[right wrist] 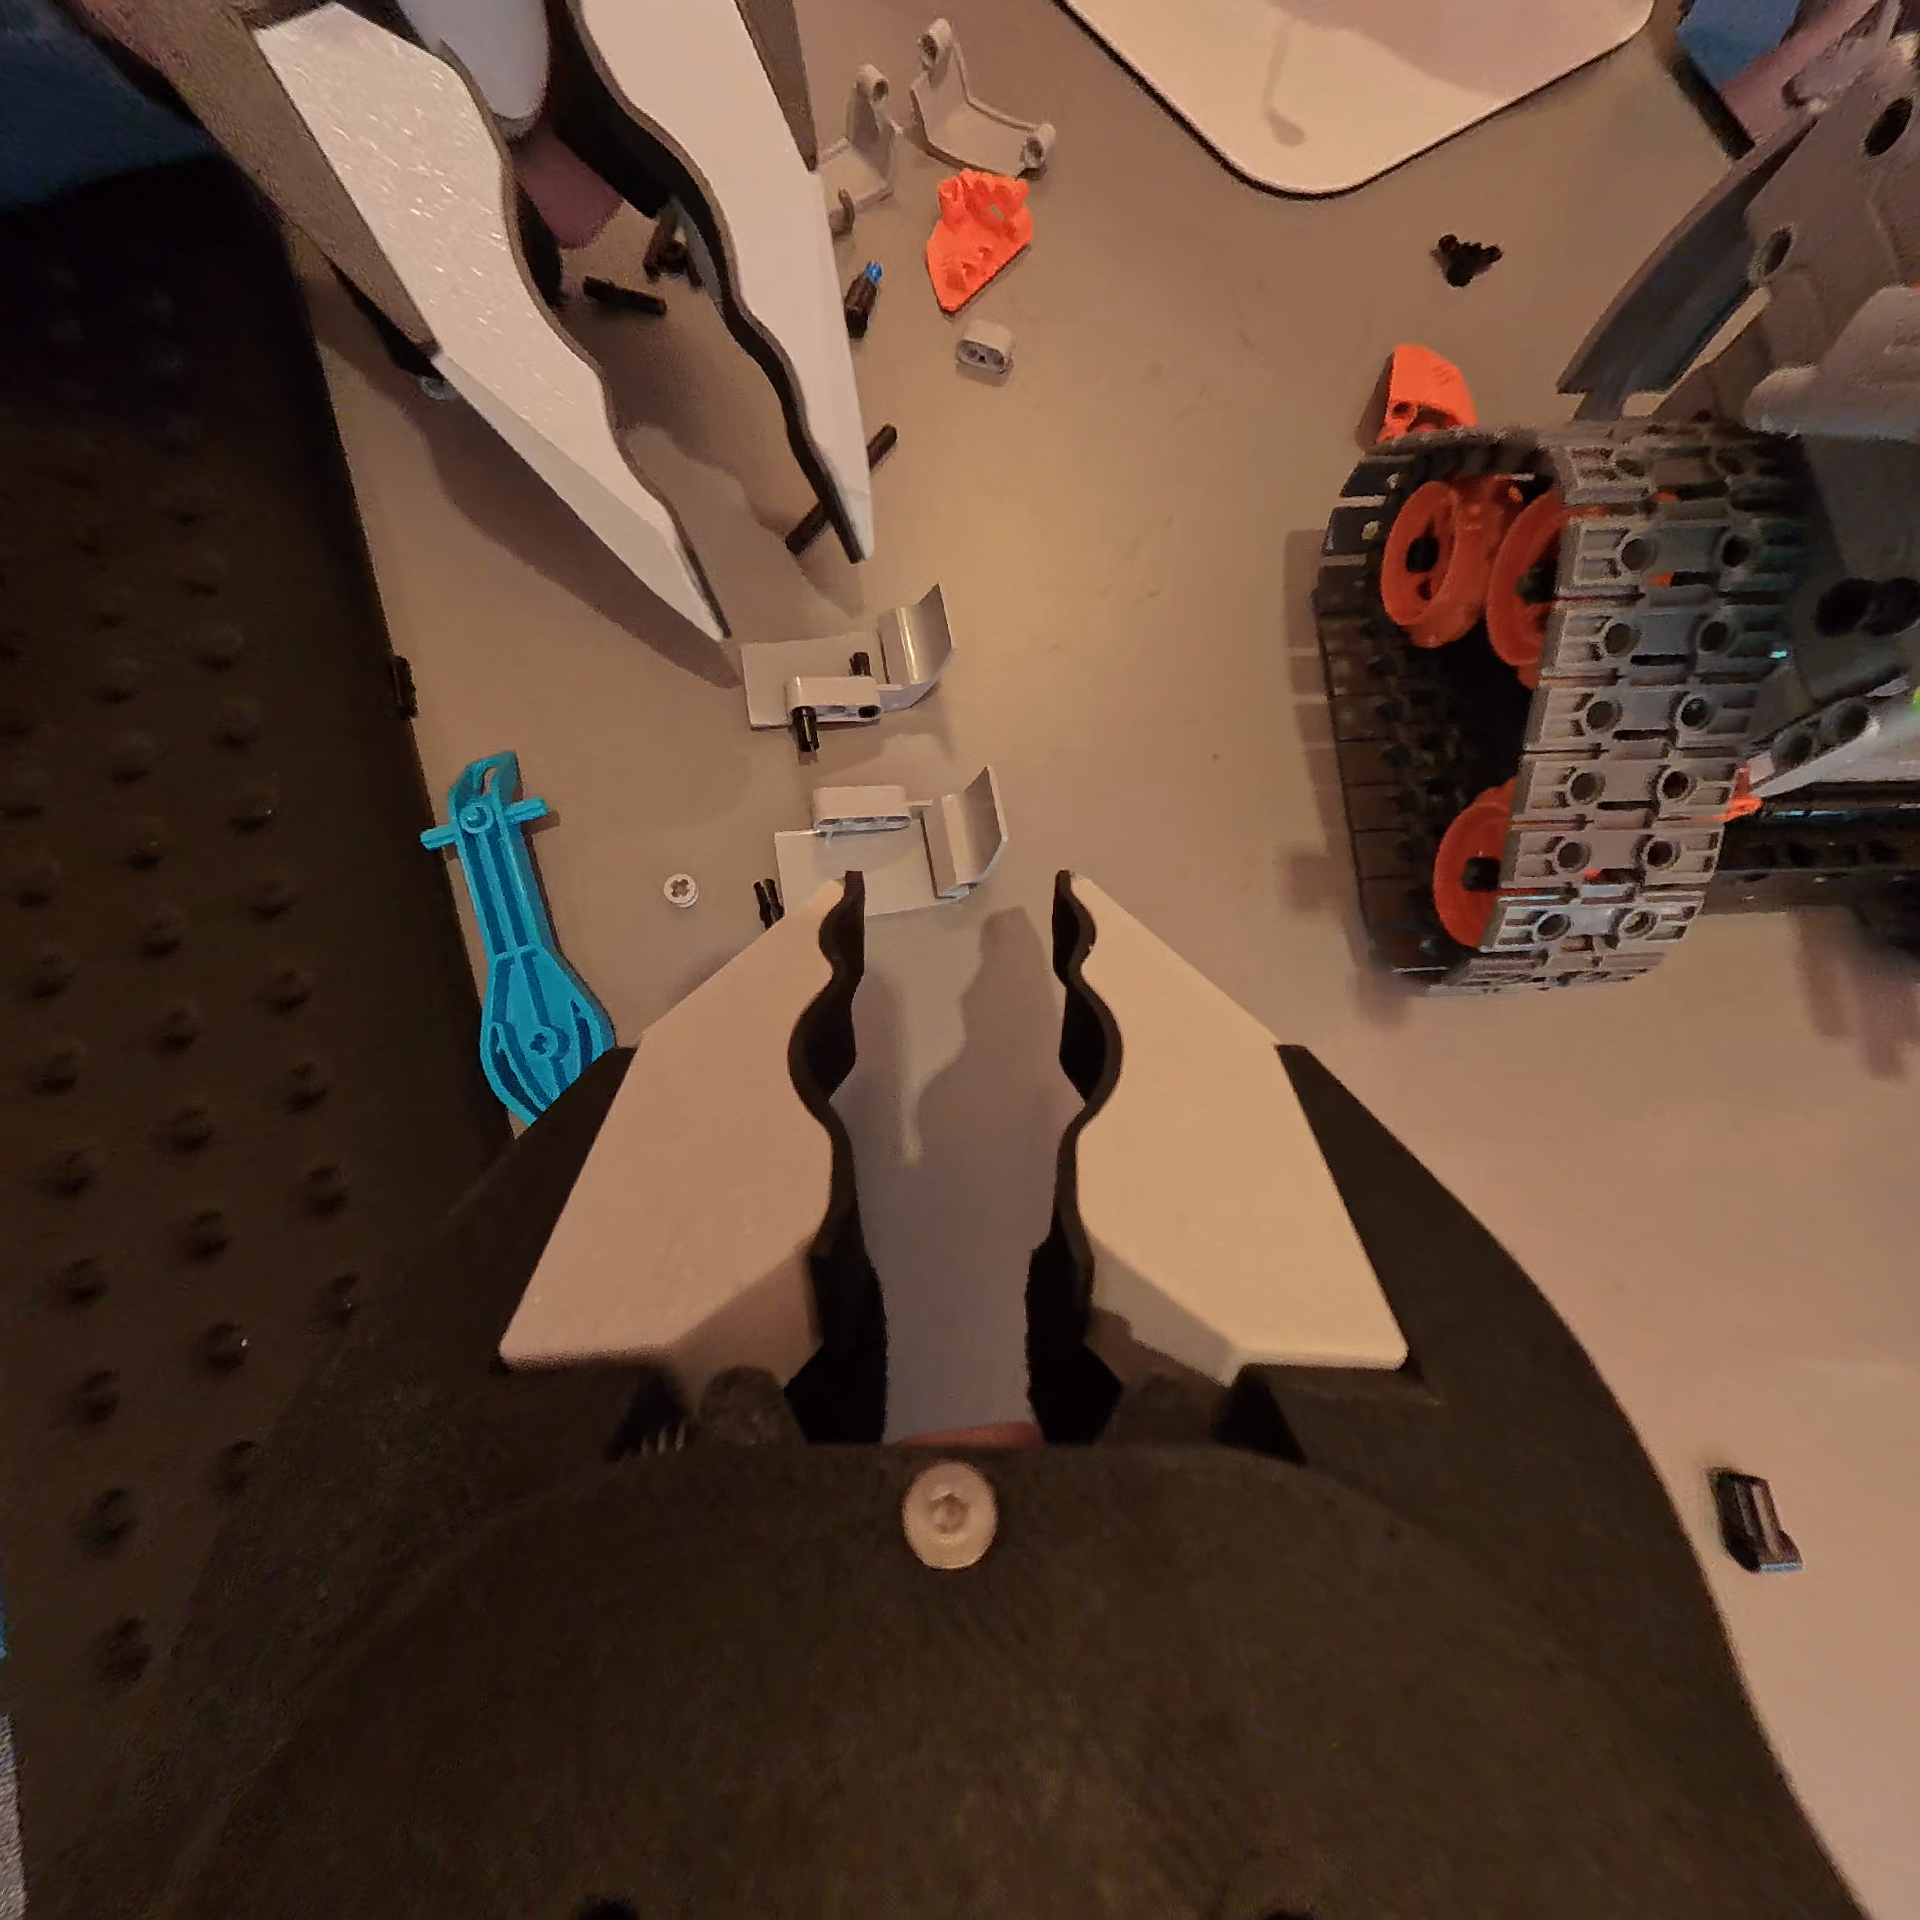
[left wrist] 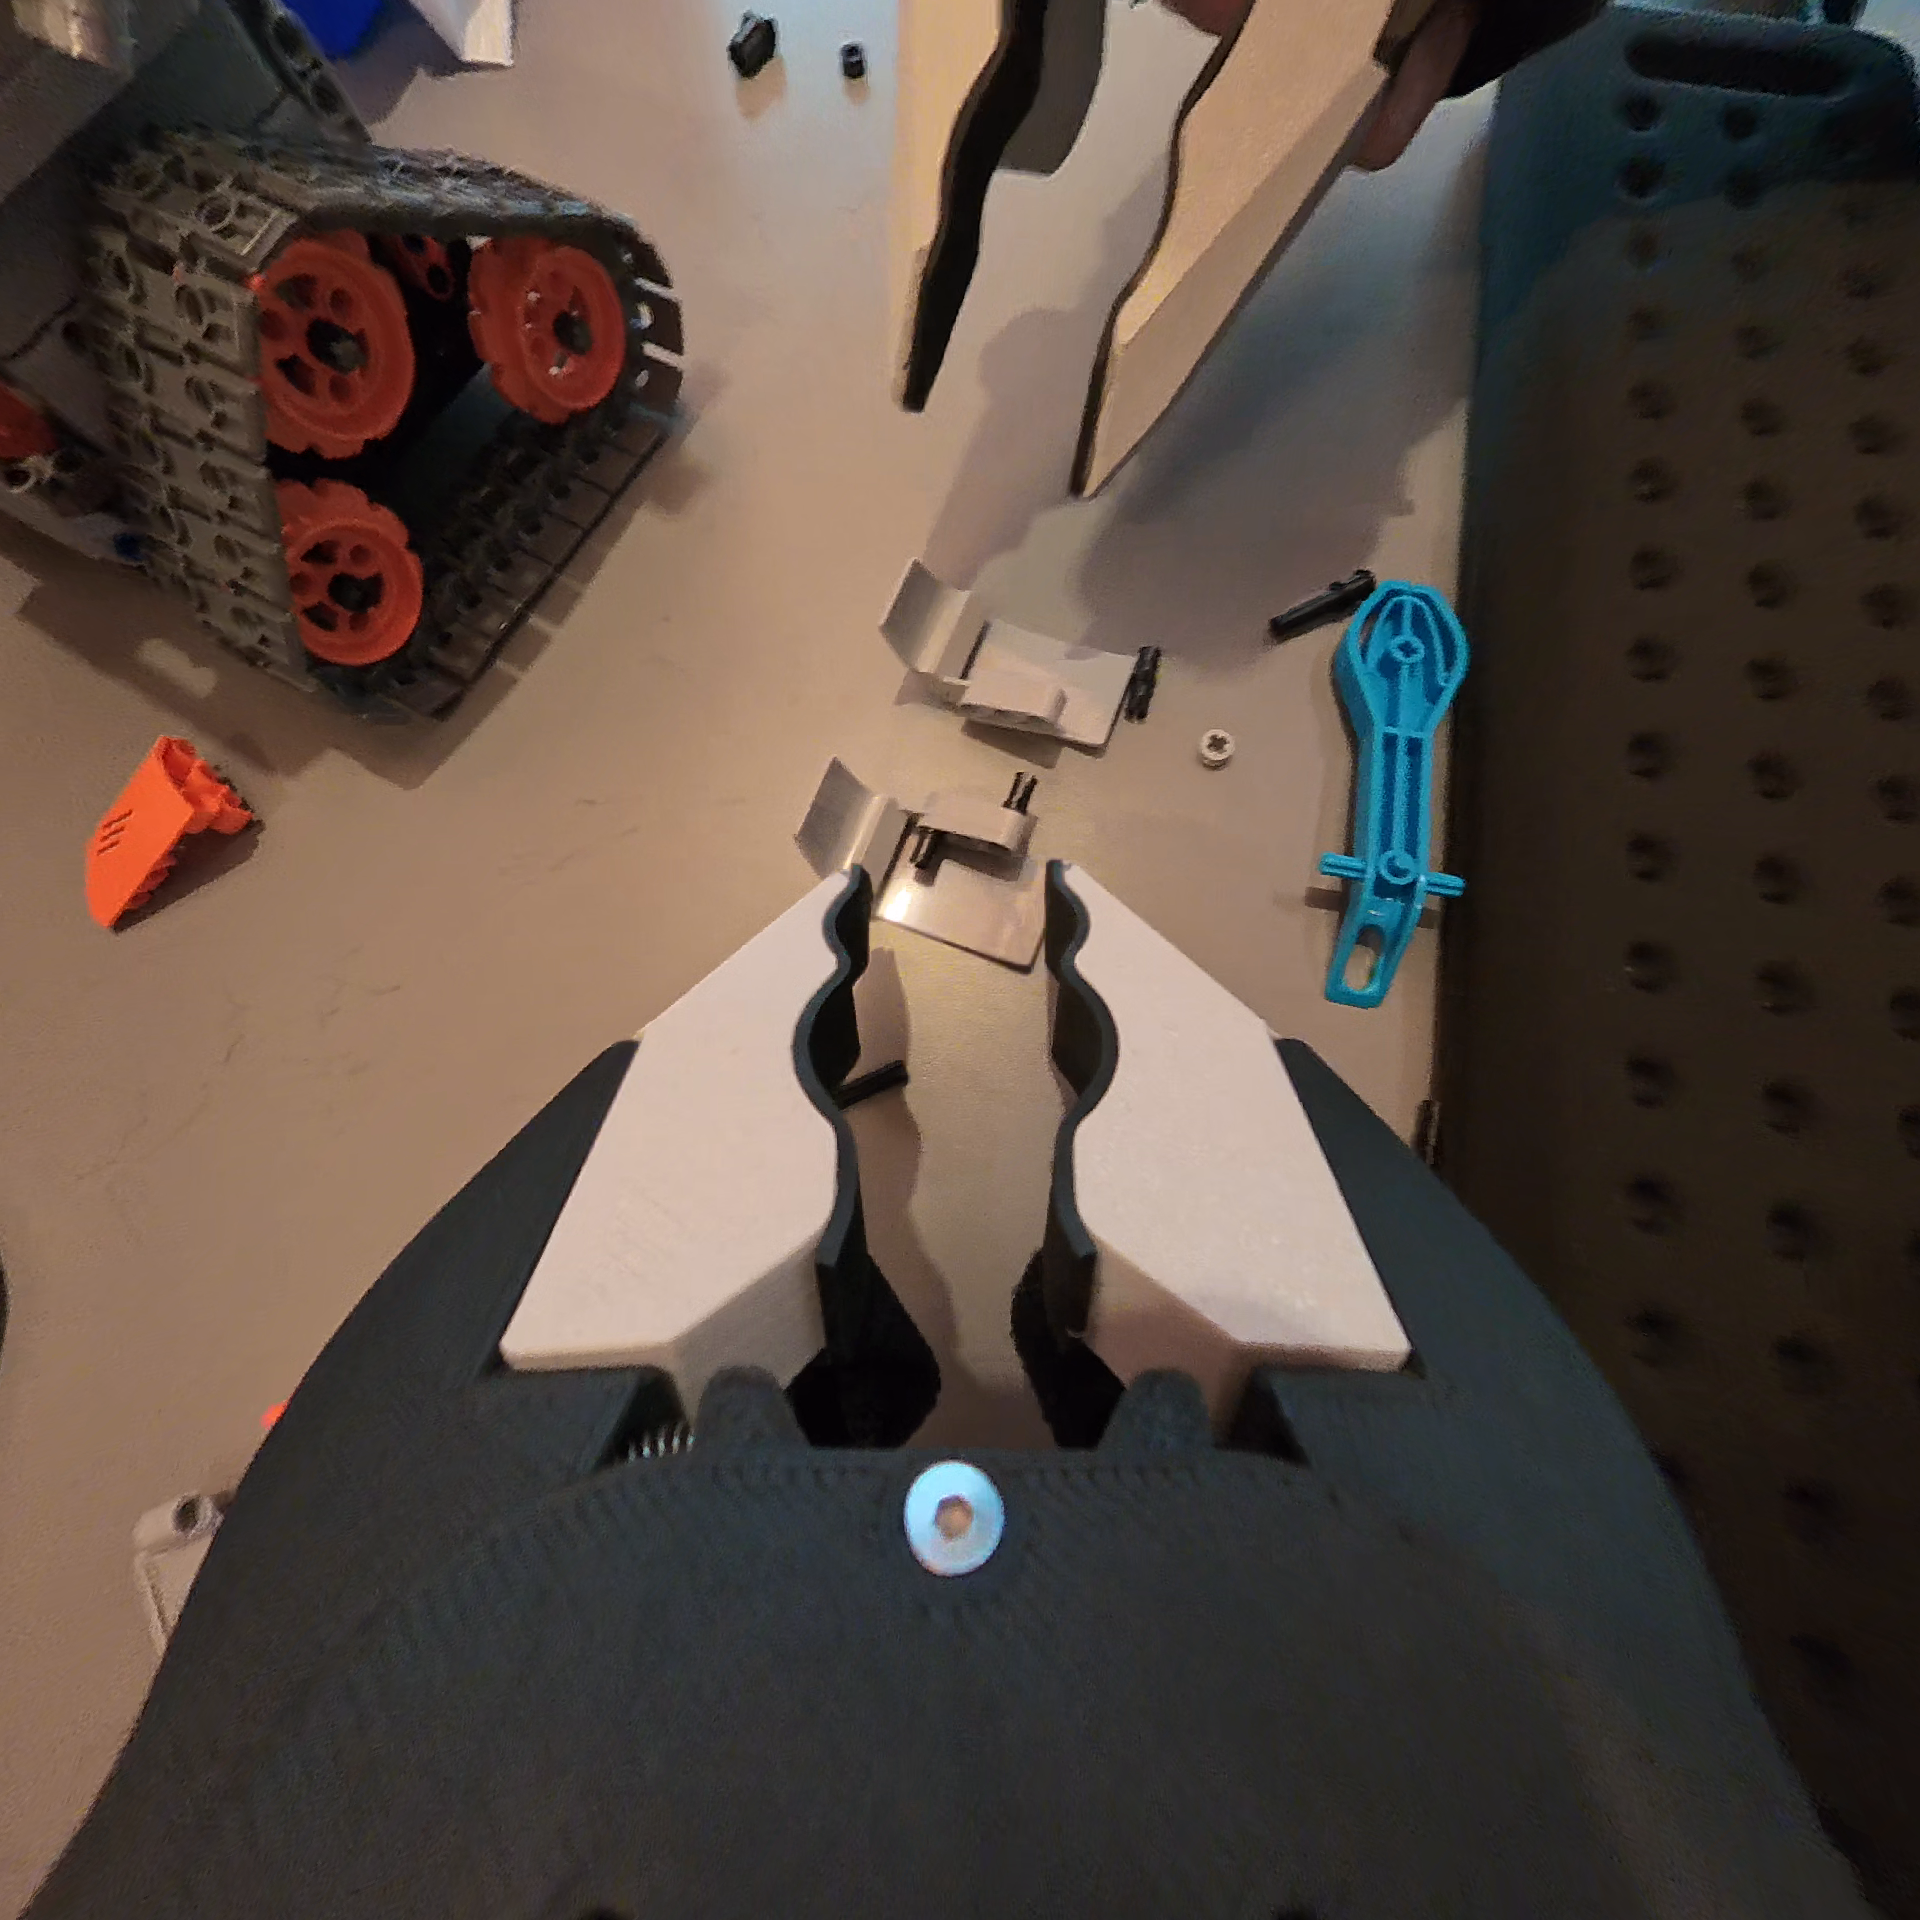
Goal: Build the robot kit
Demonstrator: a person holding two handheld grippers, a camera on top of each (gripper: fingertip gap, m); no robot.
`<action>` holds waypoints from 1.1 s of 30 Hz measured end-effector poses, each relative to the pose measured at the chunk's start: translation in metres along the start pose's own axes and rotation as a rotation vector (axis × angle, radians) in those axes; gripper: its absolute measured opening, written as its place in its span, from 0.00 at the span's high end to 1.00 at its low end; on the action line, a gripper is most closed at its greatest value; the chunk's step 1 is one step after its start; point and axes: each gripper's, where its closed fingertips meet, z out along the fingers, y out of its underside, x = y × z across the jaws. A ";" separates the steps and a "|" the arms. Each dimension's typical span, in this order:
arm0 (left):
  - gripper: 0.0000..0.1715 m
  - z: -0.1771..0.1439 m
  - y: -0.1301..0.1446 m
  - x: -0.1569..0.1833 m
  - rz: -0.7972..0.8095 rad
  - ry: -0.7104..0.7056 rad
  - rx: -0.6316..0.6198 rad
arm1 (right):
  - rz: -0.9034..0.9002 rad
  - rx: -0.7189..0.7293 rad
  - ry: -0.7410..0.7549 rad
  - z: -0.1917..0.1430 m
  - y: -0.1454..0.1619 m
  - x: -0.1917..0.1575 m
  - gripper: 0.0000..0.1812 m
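Two grippers, both parted and empty: left gripper [left wrist: 956, 883] just short of one grey bracket [left wrist: 925, 862], right gripper [right wrist: 956, 894] at the other grey bracket [right wrist: 904, 842] — near the tabletop [left wrist: 520, 1039] edge by the dark pegboard [left wrist: 1714, 831]; blue tool [left wrist: 1392, 790] beside.

- My left tool [left wrist: 956, 883] stands with its jaws apart over a small grey curved panel piece [left wrist: 935, 883]; a second grey panel piece [left wrist: 997, 665] lies just beyond, so little bare desk [left wrist: 623, 987] is left between the two.
- My right tool [right wrist: 956, 894] faces them from the other side, jaws apart, nothing between its fingers.
- A dark studded mat [left wrist: 1714, 831] bounds that edge of the desk; the blue lever tool [left wrist: 1392, 779] lies along it, with a black pin [left wrist: 1320, 608] and a small grey bush [left wrist: 1214, 746] nearby.
- On the opposite side the tracked vehicle [left wrist: 343, 447] blocks a wide stretch; an orange piece [left wrist: 156, 831] sits near it.
- I see bare desk between the vehicle and the panels.
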 end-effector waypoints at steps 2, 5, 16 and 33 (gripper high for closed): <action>0.82 0.000 0.001 0.004 0.042 -0.005 -0.004 | 0.012 -0.015 0.018 0.002 0.005 0.004 0.80; 0.83 0.002 0.000 0.015 0.101 0.004 0.007 | 0.032 -0.009 0.017 0.007 0.009 0.007 0.79; 0.86 0.009 0.015 0.013 0.151 -0.018 -0.067 | 0.058 -0.022 -0.030 0.025 0.013 0.009 0.78; 0.91 0.014 0.018 0.018 0.160 0.009 -0.079 | 0.019 -0.042 -0.037 0.040 0.013 -0.001 0.91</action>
